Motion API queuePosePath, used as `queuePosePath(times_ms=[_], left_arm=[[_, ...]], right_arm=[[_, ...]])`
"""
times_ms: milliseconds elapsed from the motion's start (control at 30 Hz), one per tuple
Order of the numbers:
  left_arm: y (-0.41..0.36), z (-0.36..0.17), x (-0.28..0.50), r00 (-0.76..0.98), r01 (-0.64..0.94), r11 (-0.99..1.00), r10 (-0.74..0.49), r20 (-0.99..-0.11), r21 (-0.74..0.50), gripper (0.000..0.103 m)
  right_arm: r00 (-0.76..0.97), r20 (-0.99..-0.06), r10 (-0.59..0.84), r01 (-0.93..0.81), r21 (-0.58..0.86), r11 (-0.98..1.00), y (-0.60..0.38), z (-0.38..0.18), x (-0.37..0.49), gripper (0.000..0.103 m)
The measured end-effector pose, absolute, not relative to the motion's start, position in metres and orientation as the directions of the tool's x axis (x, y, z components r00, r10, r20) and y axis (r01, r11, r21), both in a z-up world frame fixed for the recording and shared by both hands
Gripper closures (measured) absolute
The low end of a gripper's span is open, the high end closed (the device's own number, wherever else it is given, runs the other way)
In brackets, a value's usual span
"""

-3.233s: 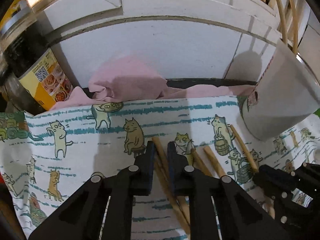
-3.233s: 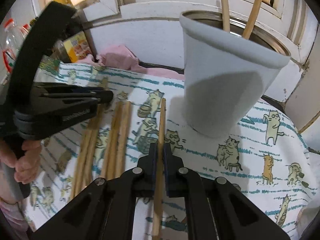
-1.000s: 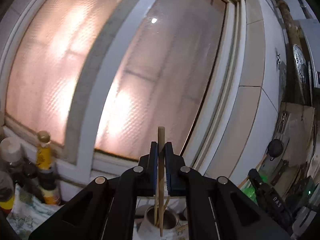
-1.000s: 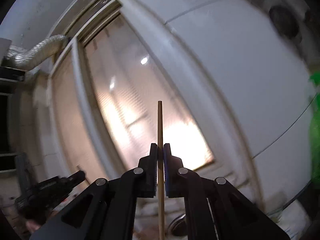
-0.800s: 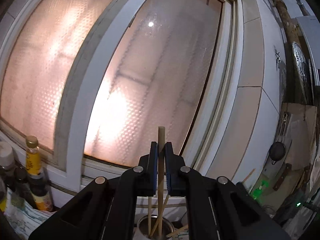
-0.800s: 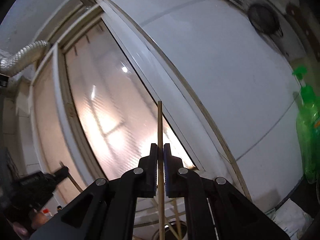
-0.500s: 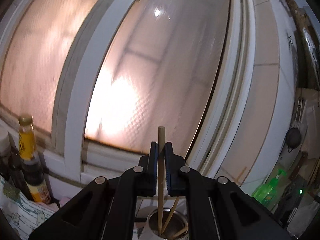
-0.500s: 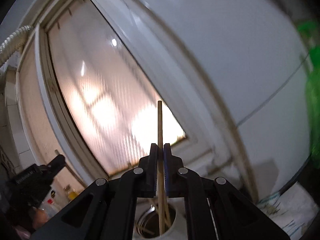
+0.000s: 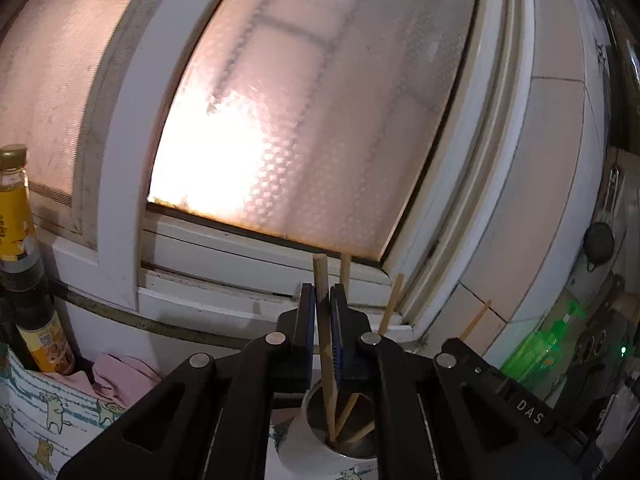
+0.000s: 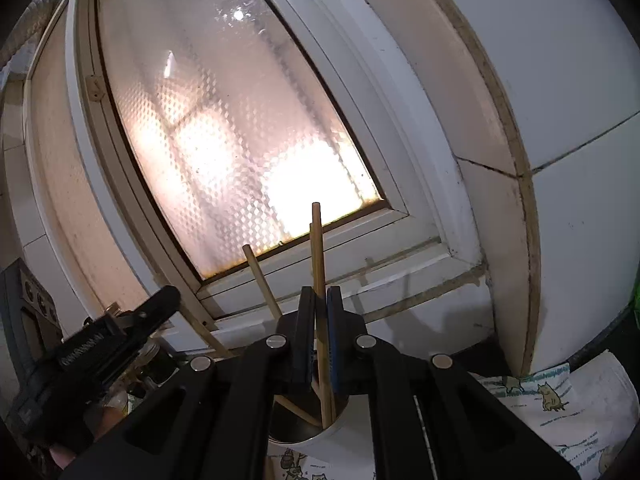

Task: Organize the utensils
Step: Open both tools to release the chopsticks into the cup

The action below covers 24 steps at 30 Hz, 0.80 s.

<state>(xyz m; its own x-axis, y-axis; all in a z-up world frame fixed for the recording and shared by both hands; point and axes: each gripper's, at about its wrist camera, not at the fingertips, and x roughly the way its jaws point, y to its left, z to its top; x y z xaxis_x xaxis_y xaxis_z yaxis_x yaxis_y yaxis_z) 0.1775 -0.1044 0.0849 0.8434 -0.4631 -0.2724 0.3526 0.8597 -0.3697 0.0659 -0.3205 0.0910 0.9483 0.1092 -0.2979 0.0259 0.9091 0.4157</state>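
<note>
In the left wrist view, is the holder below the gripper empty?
No: the white holder already has several chopsticks leaning inside, and the held chopstick reaches down into it.

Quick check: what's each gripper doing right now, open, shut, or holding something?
Left gripper: shut on a chopstick, its lower end inside the white holder.
Right gripper: shut on another chopstick, lower end in the same holder.
</note>
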Motion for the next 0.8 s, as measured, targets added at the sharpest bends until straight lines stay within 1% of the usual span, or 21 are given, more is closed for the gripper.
queuePosePath(times_ms=[100,333,367,433,467,500,567,667,700,733,767,800], left_arm=[[-0.109,0.083,0.177,0.843,0.356,0.863,-0.462,-0.277,-0.357,0.097],[-0.118,0.082,0.173,0.851,0.362,0.898,-0.428,-0.305,-0.249,0.096],[-0.12,0.083,0.17,0.854,0.364,0.903,-0.421,-0.304,-0.228,0.093],[-0.119,0.085,0.163,0.863,0.363,0.911,-0.409,-0.296,-0.197,0.081],[-0.118,0.087,0.158,0.872,0.357,0.916,-0.397,-0.288,-0.184,0.065],[-0.115,0.09,0.154,0.879,0.351,0.92,-0.388,-0.277,-0.176,0.055],[-0.112,0.095,0.145,0.9,0.316,0.938,-0.343,-0.27,-0.14,0.05],[-0.105,0.098,0.134,0.922,0.269,0.96,-0.281,-0.266,-0.081,0.044],[-0.101,0.099,0.13,0.927,0.256,0.964,-0.266,-0.263,-0.071,0.044],[-0.097,0.099,0.125,0.932,0.252,0.966,-0.258,-0.256,-0.058,0.043],[-0.092,0.099,0.119,0.937,0.246,0.968,-0.249,-0.246,-0.042,0.04],[-0.088,0.1,0.112,0.943,0.237,0.971,-0.237,-0.235,-0.029,0.035]], right_arm=[[0.946,-0.305,0.112,0.025,0.41,0.912,-0.317,0.09,0.068,0.096],[0.939,-0.332,0.086,0.056,0.395,0.917,-0.314,0.092,0.073,0.096],[0.937,-0.343,0.071,0.073,0.389,0.918,-0.314,0.092,0.074,0.096],[0.935,-0.347,0.069,0.074,0.383,0.921,-0.312,0.091,0.074,0.096],[0.933,-0.355,0.059,0.084,0.373,0.924,-0.311,0.091,0.074,0.096],[0.932,-0.36,0.048,0.092,0.363,0.927,-0.31,0.091,0.074,0.095],[0.931,-0.362,0.04,0.095,0.348,0.933,-0.308,0.092,0.073,0.088],[0.928,-0.369,0.041,0.083,0.314,0.946,-0.303,0.095,0.071,0.088],[0.929,-0.368,0.035,0.085,0.304,0.949,-0.301,0.095,0.069,0.087],[0.93,-0.367,0.027,0.09,0.298,0.95,-0.3,0.096,0.067,0.084],[0.931,-0.365,0.022,0.092,0.293,0.952,-0.299,0.097,0.065,0.078],[0.931,-0.364,0.02,0.092,0.288,0.953,-0.298,0.098,0.065,0.075]])
